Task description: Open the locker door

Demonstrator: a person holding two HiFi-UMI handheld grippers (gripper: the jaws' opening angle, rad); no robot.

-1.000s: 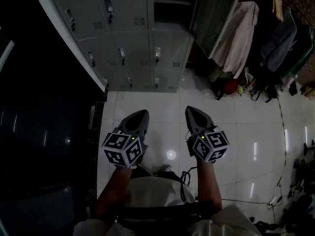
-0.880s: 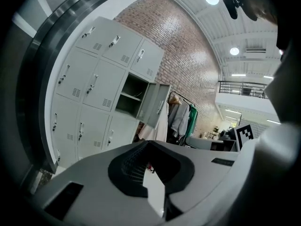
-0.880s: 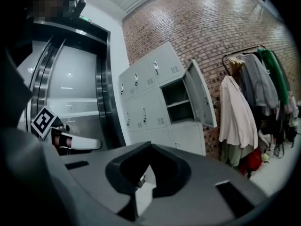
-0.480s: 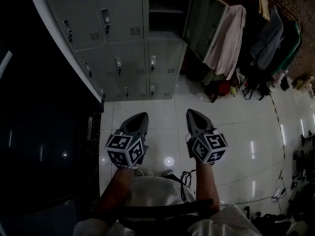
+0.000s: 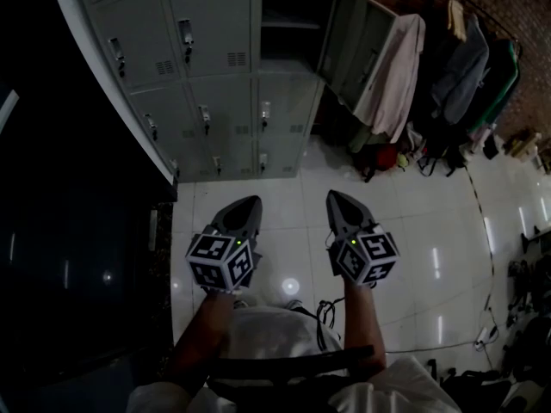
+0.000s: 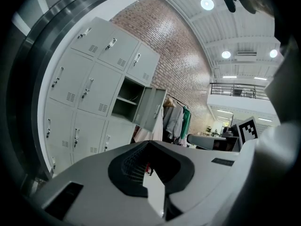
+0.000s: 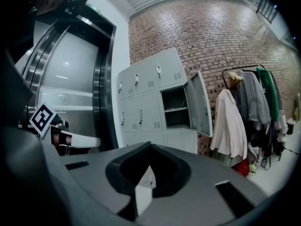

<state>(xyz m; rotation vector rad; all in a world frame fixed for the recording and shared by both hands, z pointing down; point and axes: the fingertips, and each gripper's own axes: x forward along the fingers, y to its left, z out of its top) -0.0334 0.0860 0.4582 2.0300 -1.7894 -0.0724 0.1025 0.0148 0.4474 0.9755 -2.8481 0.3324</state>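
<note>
A grey locker bank (image 5: 215, 58) stands ahead across the white tiled floor. One upper door (image 5: 357, 50) at its right end hangs open, showing a dark compartment (image 5: 288, 20) with a shelf. The other doors are closed. My left gripper (image 5: 250, 201) and right gripper (image 5: 337, 198) are held side by side low over the floor, well short of the lockers, both shut and empty. The left gripper view shows the open door (image 6: 153, 108) beyond its shut jaws (image 6: 148, 142). The right gripper view shows that door (image 7: 200, 105) past its shut jaws (image 7: 150, 146).
A pale pink coat (image 5: 392, 71) hangs beside the open door. A rack of dark coats (image 5: 461, 54) stands right of it, with bags (image 5: 387, 155) on the floor below. A dark steel-framed wall (image 5: 77, 231) runs along the left. Cables (image 5: 482, 342) lie at the right.
The lockers sit slightly lower in the head view and more of the open compartment shows. Both grippers keep their places and stay shut.
</note>
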